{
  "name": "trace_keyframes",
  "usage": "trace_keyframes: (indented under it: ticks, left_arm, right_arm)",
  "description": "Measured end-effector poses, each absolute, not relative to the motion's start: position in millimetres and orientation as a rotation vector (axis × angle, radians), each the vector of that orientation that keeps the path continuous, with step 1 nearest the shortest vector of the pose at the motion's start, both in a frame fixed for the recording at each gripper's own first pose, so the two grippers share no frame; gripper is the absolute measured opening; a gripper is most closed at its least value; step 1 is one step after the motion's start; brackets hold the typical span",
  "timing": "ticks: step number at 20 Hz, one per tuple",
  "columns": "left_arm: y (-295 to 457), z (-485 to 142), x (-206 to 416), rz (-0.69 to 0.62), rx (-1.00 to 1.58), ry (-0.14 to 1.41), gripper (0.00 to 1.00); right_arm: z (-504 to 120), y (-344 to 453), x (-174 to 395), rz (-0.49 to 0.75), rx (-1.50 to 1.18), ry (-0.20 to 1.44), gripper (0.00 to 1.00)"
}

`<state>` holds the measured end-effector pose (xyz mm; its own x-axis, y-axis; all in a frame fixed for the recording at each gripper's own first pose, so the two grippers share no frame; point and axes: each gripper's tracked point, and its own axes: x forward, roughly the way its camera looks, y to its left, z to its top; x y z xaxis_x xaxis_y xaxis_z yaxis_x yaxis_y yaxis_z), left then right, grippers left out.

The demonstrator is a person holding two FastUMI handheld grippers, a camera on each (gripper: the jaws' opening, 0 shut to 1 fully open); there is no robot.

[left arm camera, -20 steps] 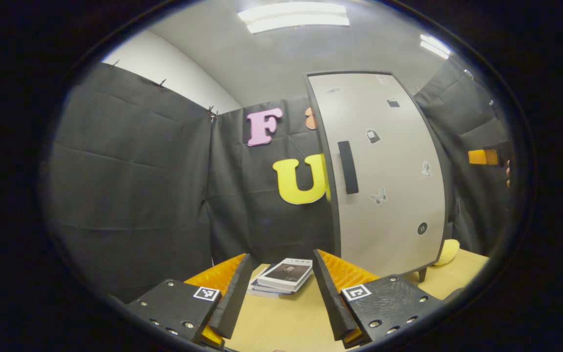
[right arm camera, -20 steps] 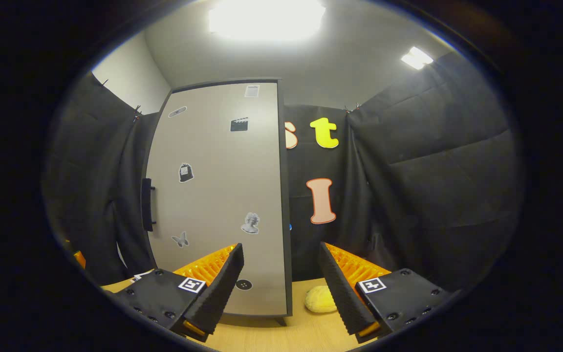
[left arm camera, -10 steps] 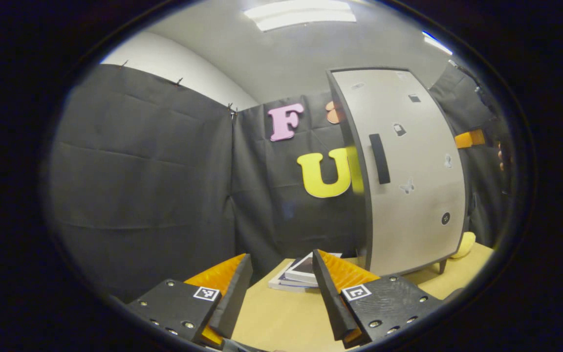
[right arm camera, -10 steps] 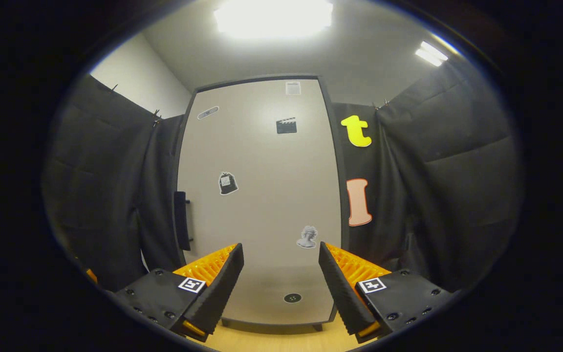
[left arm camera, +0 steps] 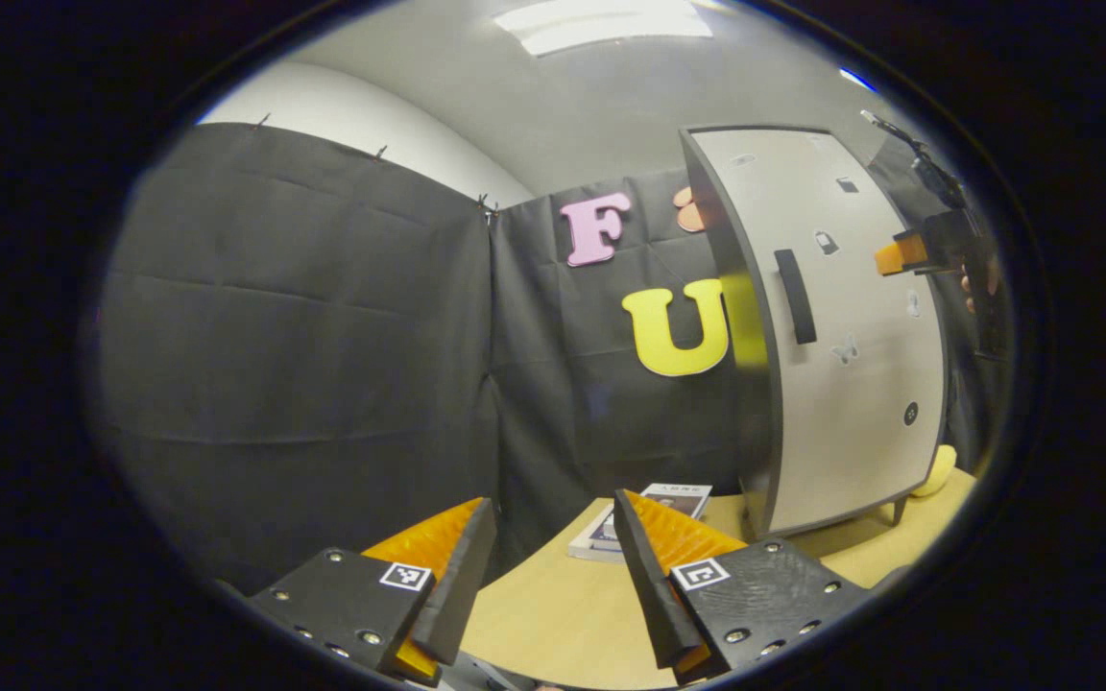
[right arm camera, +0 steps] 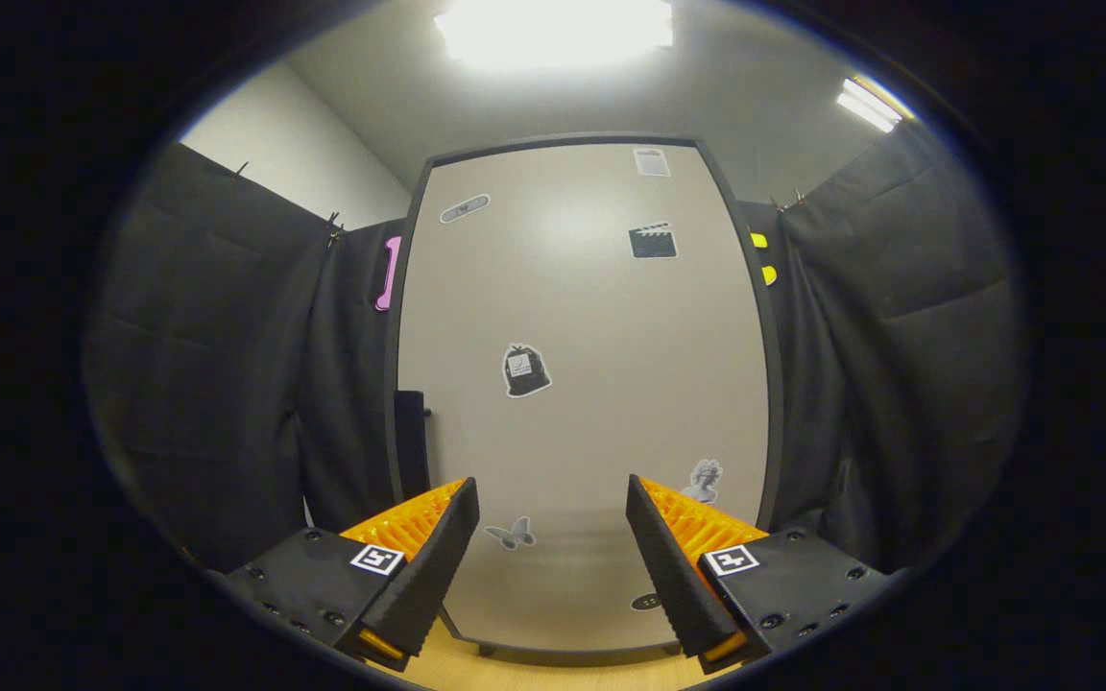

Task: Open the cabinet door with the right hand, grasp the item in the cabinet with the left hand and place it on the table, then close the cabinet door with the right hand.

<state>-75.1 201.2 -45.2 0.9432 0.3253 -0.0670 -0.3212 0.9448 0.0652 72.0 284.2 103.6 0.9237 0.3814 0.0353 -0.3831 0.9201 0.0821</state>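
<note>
— Since a second ago the right gripper (right arm camera: 553,547) has swung to face the tall grey cabinet door with the dark frame (right arm camera: 582,384) head-on; earlier the door stood to the left of its view, with a yellow lump on the table beside it. The left gripper (left arm camera: 553,566) has turned away to its left, so the cabinet has slid toward the right edge of its view.

— And the claws themselves?

— Both stand spread wide with nothing between the fingers. The right one hangs in front of the lower part of the door, apart from it. The left one hangs over the pale wooden table (left arm camera: 553,624).

— Where is the handle?

— The black vertical bar handle (right arm camera: 411,441) sits on the door's left edge, just above and left of the right gripper's left finger. In the left gripper view the same handle (left arm camera: 796,296) shows on the door front.

— The item to fetch?

— The door is shut, so whatever is inside cannot be seen. On the table, left of the cabinet, lies a small stack of books (left arm camera: 611,533), partly behind the left gripper's right finger. A rounded yellow object (left arm camera: 937,470) peeks out by the cabinet's far foot.

— Anything else?

— Small grey stickers dot the door. At the right rim of the left gripper view the other gripper shows, held up near the door.
</note>
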Motion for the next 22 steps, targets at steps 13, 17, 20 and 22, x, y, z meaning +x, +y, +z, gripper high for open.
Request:
trace_keyframes:
  ticks: [13, 17, 20, 22]
  left_arm:
    - [253.3, -62.3, -93.6, 0.416, 0.073, 0.111, 0.75]
    - [263.0, -66.7, -95.9, 0.43, 0.076, 0.12, 0.75]
    - [270.0, -74.3, -99.1, 0.439, 0.069, 0.134, 0.75]
    - [276.5, -77.9, -100.0, 0.449, 0.072, 0.139, 0.75]
  right_arm:
    - [99.9, 368.4, 92.2, 0.479, 0.079, 0.023, 0.98]
    - [95.8, 391.1, 98.8, 0.492, 0.067, 0.038, 0.98]
    - [92.1, 408.0, 106.0, 0.497, 0.069, 0.054, 0.98]
    - [86.1, 416.1, 113.2, 0.492, 0.058, 0.078, 0.91]
